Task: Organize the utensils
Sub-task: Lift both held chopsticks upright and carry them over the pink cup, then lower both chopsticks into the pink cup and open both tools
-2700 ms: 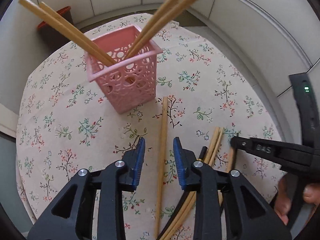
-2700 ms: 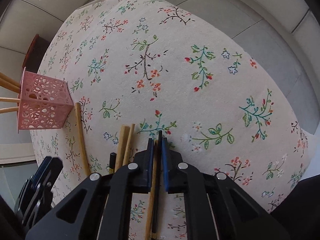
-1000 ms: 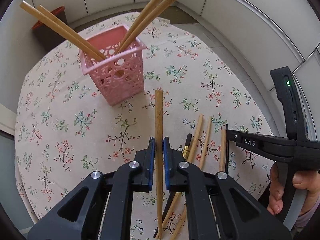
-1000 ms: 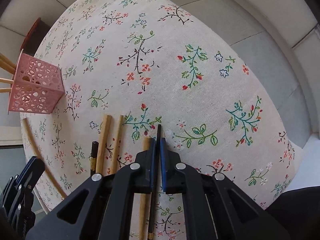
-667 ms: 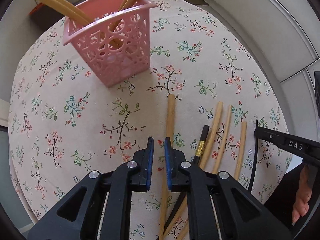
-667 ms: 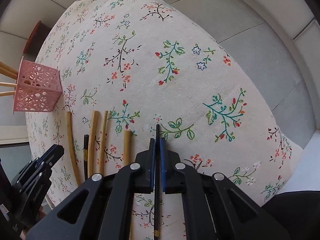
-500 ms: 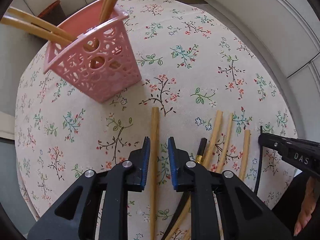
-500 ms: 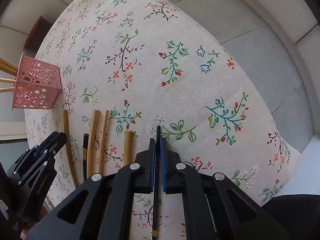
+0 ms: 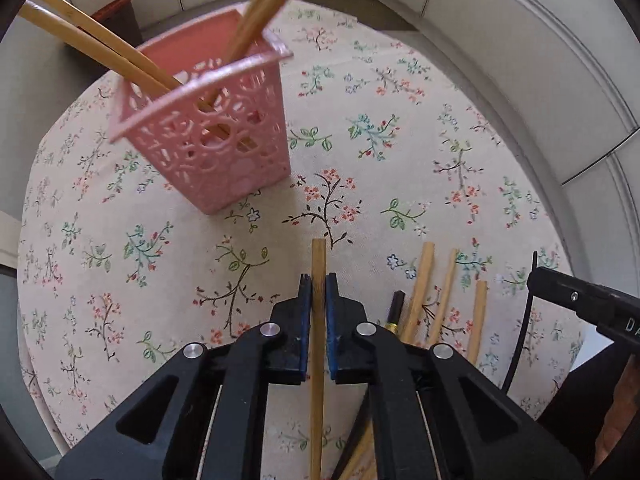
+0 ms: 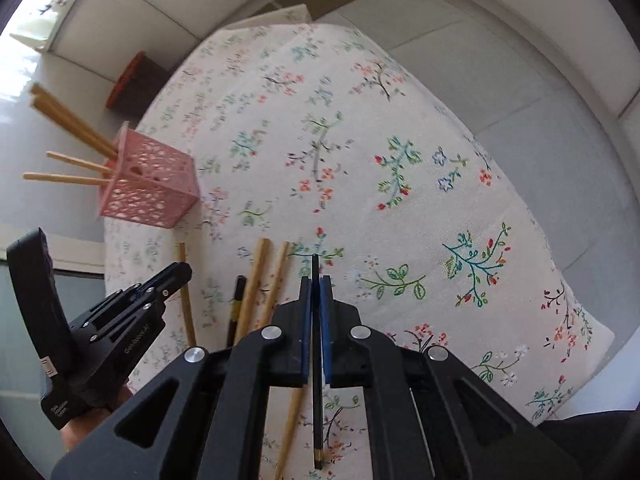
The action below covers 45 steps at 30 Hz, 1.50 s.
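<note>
The left gripper (image 9: 319, 282) has its blue-padded jaws pressed onto a bamboo chopstick (image 9: 318, 344), which runs lengthwise between them with its blunt end poking out ahead, over the floral tablecloth (image 9: 400, 168). The right gripper (image 10: 315, 286) is likewise pinched shut, on a thin black chopstick (image 10: 317, 412) with a pale tip at its near end. Ahead and to the left stands the pink perforated basket (image 9: 216, 148), with four bamboo chopsticks (image 9: 96, 50) leaning out of it. More loose chopsticks (image 9: 424, 280) lie side by side on the cloth between the two tools, one of them dark with a gold band (image 9: 394, 312). On the right gripper's side I can read "DA", cut off at the edge; the printing on the left tool is too small to read.
</note>
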Tool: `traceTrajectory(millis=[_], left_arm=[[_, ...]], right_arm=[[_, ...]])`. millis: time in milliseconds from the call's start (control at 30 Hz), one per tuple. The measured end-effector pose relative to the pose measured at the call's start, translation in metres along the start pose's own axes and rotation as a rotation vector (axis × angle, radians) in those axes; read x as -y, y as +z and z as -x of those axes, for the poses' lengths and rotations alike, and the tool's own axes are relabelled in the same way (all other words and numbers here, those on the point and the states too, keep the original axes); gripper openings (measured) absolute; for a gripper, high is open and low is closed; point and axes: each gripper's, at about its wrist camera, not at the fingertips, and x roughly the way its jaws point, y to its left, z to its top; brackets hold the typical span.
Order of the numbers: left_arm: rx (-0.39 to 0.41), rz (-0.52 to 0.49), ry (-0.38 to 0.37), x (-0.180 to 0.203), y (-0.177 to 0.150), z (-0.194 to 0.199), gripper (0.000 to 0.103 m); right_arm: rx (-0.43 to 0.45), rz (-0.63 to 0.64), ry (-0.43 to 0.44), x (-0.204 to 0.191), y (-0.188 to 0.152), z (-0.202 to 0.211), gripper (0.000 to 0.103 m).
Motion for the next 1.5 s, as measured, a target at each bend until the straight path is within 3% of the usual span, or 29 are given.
traceTrajectory(millis=[133, 333, 600, 833, 1133, 1267, 1500], left_arm=[[0.149, 0.023, -0.028, -0.005, -0.018, 0.065, 0.006], [0.329, 0.092, 0.009, -0.002, -0.049, 0.135, 0.006], [0.472, 0.105, 0.066, -0.003, -0.065, 0.207, 0.006], [0.579, 0.093, 0.071, -0.002, -0.037, 0.261, 0.006], [0.680, 0.111, 0.086, -0.005, 0.014, 0.289, 0.006], [0.697, 0.120, 0.089, -0.009, 0.033, 0.285, 0.006], [0.677, 0.132, 0.093, -0.022, 0.054, 0.265, 0.006]], right_arm=[[0.068, 0.132, 0.087, -0.025, -0.013, 0.045, 0.004], [0.186, 0.316, 0.110, -0.061, -0.040, 0.102, 0.004], [0.263, 0.353, 0.162, -0.084, -0.033, 0.152, 0.004], [0.315, 0.359, 0.229, -0.117, 0.002, 0.196, 0.004], [0.432, 0.409, 0.245, -0.174, 0.053, 0.217, 0.004], [0.476, 0.438, 0.225, -0.199, 0.075, 0.204, 0.004], [0.458, 0.482, 0.160, -0.226, 0.105, 0.155, 0.004]])
